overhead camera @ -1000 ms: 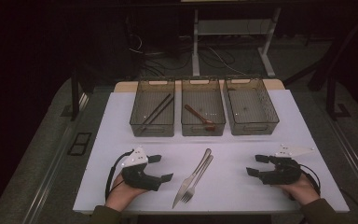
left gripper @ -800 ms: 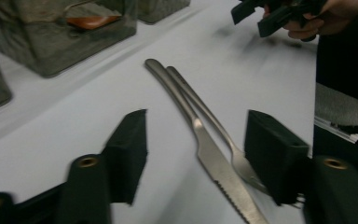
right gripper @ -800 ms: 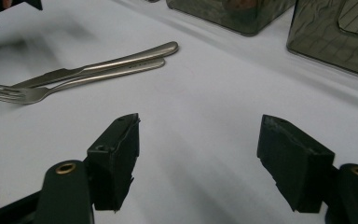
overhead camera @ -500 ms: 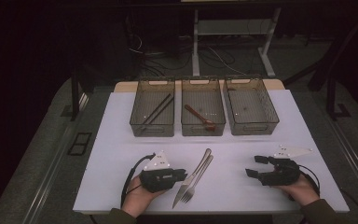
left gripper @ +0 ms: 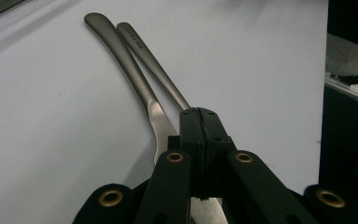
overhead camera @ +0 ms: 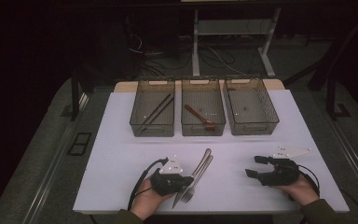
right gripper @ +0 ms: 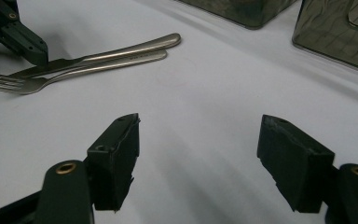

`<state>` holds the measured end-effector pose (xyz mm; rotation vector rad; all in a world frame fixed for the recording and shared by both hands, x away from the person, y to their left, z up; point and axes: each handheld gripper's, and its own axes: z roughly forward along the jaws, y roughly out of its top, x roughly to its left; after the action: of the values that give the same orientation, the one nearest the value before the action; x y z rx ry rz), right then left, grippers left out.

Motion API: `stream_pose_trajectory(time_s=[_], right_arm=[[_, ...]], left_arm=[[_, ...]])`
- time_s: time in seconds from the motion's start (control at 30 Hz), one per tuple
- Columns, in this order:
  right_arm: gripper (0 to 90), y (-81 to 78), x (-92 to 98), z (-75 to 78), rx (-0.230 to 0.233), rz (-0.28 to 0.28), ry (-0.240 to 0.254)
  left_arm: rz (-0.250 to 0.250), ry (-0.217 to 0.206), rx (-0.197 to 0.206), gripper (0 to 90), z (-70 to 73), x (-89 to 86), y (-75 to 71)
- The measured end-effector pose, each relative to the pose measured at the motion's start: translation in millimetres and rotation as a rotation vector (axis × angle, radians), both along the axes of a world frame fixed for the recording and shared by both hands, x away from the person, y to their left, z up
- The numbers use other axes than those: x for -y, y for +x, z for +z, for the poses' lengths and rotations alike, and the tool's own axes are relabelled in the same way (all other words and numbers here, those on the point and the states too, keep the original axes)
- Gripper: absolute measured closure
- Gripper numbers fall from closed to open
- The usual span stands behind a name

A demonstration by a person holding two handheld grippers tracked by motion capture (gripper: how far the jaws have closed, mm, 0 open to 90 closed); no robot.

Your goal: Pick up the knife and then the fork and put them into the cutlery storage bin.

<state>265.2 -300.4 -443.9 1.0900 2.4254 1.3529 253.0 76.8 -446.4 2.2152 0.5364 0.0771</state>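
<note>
Steel fork (left gripper: 154, 70) sits clamped in my left hand-held gripper (left gripper: 199, 122), whose jaws have just been closing; my right hand-held gripper (right gripper: 198, 154) rests released.

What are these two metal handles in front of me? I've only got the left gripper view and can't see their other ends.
Observer: The right gripper view shows tines on one, so it is a fork. The other is a knife.
Operator: What lies beyond them?
Observer: In the high view three clear bins stand in a row: left bin, middle bin, right bin.
Operator: Where's my right claw?
Observer: The right claw rests on the table off to the right, open, with nothing between its jaws.
</note>
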Motion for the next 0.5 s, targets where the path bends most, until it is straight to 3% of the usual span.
stream_pose_trajectory(time_s=[0.5], right_arm=[[28.7,0.0,0.8,0.2,0.002,0.000,-0.004]], left_arm=[[-0.021,0.049,0.008,88.9,-3.5,7.7,-2.9]])
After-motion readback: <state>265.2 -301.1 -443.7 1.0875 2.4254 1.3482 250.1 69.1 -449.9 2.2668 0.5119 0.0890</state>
